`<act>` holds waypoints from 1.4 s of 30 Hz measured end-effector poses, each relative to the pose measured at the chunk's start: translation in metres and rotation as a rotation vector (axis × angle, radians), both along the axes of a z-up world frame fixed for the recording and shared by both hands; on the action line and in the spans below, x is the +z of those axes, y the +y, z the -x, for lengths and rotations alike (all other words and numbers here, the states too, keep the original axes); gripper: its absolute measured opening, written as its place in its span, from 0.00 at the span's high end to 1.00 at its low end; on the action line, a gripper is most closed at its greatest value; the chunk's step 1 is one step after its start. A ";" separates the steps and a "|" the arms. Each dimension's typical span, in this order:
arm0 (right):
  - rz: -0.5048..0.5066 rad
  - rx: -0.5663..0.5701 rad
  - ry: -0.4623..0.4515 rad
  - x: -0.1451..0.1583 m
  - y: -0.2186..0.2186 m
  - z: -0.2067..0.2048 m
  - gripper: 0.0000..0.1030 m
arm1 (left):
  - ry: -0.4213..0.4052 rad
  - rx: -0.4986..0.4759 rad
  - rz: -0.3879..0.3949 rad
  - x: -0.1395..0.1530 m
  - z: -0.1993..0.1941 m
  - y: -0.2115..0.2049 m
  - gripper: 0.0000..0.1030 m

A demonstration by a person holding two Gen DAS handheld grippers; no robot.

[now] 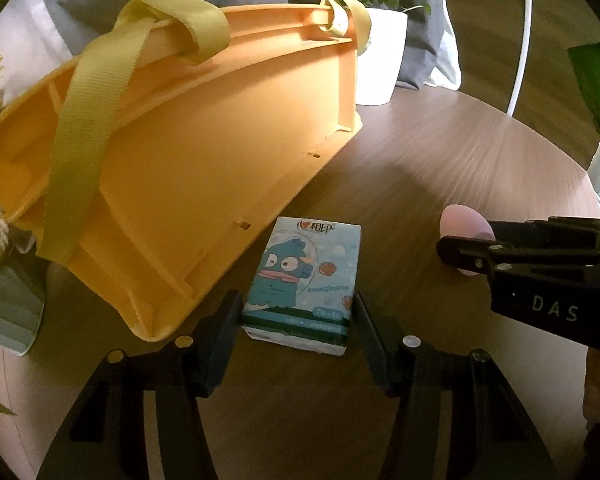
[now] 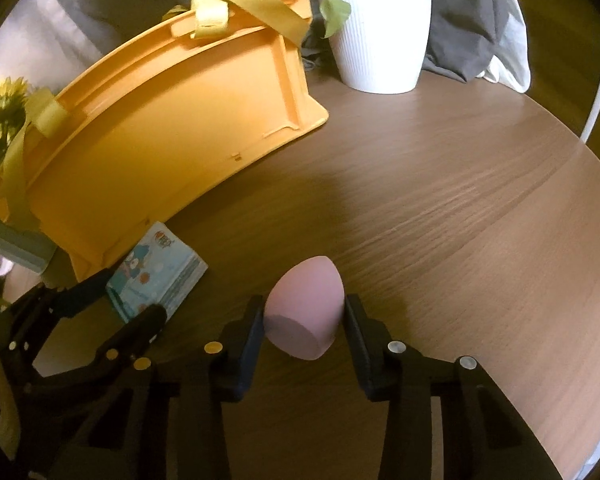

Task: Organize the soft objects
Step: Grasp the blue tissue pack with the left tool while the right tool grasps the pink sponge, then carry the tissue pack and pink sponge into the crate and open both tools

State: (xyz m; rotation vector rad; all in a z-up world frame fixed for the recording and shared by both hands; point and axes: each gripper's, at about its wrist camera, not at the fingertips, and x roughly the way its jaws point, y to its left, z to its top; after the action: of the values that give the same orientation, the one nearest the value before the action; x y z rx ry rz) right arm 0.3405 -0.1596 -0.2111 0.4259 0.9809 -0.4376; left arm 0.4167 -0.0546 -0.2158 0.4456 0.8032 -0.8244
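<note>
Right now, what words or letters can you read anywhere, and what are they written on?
"DAS" in pale letters on the black body of the right gripper.
Red brand mark at the top of the tissue pack: too blurred to read.
Blue word under the pack's cartoon fish: too blurred to read.
Green band at the pack's bottom: too small to read.

2 close, downward-angled wrist views

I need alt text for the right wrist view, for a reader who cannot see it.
The right gripper closes on a pink sponge lying on a wooden table. To its left, the left gripper flanks a tissue pack beside an orange basket.
</note>
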 end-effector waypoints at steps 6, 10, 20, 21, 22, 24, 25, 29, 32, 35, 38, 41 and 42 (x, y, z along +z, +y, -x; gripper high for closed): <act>-0.001 0.010 -0.013 -0.001 -0.003 0.006 0.61 | -0.001 0.063 0.025 0.009 0.008 0.007 0.47; 0.005 0.019 -0.032 0.002 -0.004 0.011 0.61 | 0.000 0.101 0.041 0.016 0.013 0.011 0.47; 0.010 0.089 -0.092 0.020 -0.005 0.020 0.61 | 0.000 0.240 0.091 0.039 0.031 0.027 0.47; 0.010 0.099 -0.097 0.022 -0.005 0.020 0.61 | 0.001 0.259 0.097 0.042 0.034 0.029 0.47; 0.011 0.116 -0.104 0.025 -0.005 0.020 0.61 | -0.001 0.279 0.105 0.045 0.036 0.031 0.47; 0.015 0.141 -0.115 0.029 -0.006 0.021 0.61 | -0.006 0.320 0.115 0.051 0.042 0.032 0.47; 0.019 0.154 -0.122 0.031 -0.007 0.022 0.61 | -0.009 0.333 0.120 0.053 0.044 0.030 0.47; 0.025 0.209 -0.147 0.041 -0.008 0.024 0.61 | -0.021 0.398 0.138 0.062 0.056 0.032 0.47; 0.025 0.240 -0.163 0.049 -0.010 0.026 0.61 | -0.038 0.439 0.153 0.072 0.064 0.032 0.47; 0.028 0.271 -0.184 0.057 -0.013 0.029 0.61 | -0.053 0.470 0.167 0.081 0.072 0.030 0.47; 0.032 0.298 -0.205 0.066 -0.016 0.033 0.61 | -0.066 0.504 0.183 0.092 0.080 0.030 0.47; 0.043 0.324 -0.233 0.078 -0.018 0.036 0.61 | -0.080 0.534 0.204 0.102 0.086 0.029 0.47; 0.048 0.332 -0.241 0.081 -0.019 0.037 0.61 | -0.087 0.546 0.212 0.106 0.089 0.028 0.47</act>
State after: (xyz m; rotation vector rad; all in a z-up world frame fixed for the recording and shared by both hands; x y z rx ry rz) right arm 0.3037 -0.1785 -0.1297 0.2586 0.7858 -0.1058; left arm 0.3275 -0.0264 -0.1096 0.0612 0.7006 -0.3710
